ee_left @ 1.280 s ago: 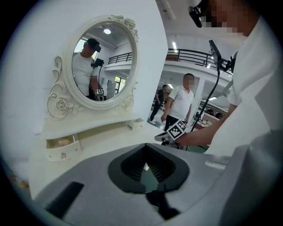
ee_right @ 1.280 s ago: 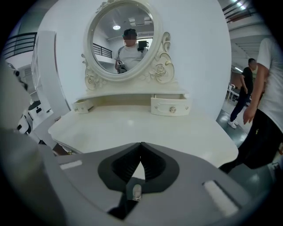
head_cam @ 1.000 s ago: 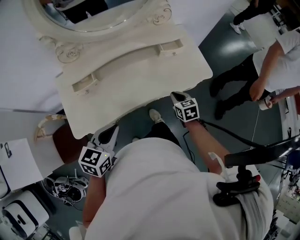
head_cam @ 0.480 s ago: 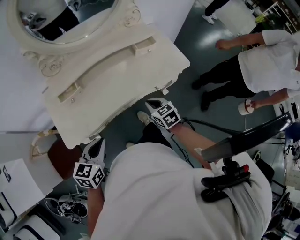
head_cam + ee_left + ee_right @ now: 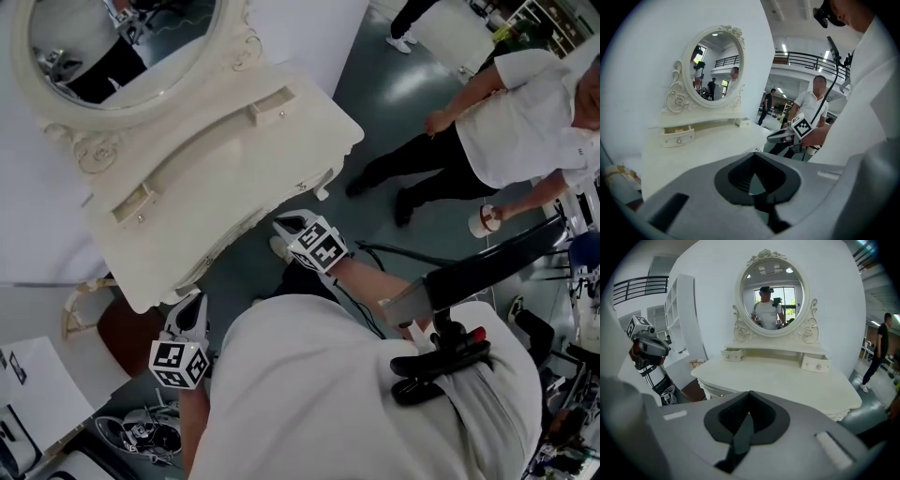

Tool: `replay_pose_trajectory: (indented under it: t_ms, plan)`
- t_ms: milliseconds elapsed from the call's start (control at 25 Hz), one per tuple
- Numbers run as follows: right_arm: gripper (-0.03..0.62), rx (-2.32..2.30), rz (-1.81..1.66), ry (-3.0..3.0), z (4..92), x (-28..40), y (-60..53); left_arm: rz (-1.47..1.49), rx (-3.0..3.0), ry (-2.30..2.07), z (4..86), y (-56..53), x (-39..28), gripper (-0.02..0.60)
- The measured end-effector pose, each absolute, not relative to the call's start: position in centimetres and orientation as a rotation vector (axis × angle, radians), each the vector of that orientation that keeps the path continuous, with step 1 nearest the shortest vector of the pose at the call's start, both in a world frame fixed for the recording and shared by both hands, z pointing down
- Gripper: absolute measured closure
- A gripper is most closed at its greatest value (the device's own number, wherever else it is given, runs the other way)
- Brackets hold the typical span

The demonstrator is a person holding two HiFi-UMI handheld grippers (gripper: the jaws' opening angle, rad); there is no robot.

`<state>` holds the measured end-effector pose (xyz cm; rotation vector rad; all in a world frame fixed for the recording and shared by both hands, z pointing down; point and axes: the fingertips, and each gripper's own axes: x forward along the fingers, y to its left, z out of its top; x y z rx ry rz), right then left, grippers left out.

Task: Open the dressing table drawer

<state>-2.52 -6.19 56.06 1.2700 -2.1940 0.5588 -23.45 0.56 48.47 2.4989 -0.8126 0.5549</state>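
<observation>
Head view has swung since a second ago: the table [image 5: 234,178] now lies further up and left in the frame, and more of the mirror [image 5: 112,47] shows. The right gripper [image 5: 284,225] was level with the table's front edge near the right corner; it now sits just below that edge, over the floor, close to it but not touching. Its jaws are together with nothing between them. The left gripper [image 5: 194,302] is just under the front left corner, much as before, beside a brown chair [image 5: 127,333]. Its own view shows its jaws together too, and empty. The left drawer [image 5: 134,202] and right drawer [image 5: 272,105] sit at either end of the back shelf below the mirror, well apart from both grippers. A bystander [image 5: 525,122] in white has shifted towards the top right.
</observation>
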Motion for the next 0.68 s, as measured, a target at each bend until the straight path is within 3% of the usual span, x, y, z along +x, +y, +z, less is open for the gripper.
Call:
replay_pose_trajectory:
  t_ms: [680]
  plan:
    - [0.595,1.246,0.523,-2.203,54.9,-2.1,-4.0,0.563,2.505,-0.794,48.7,2.7,-22.2,0.580]
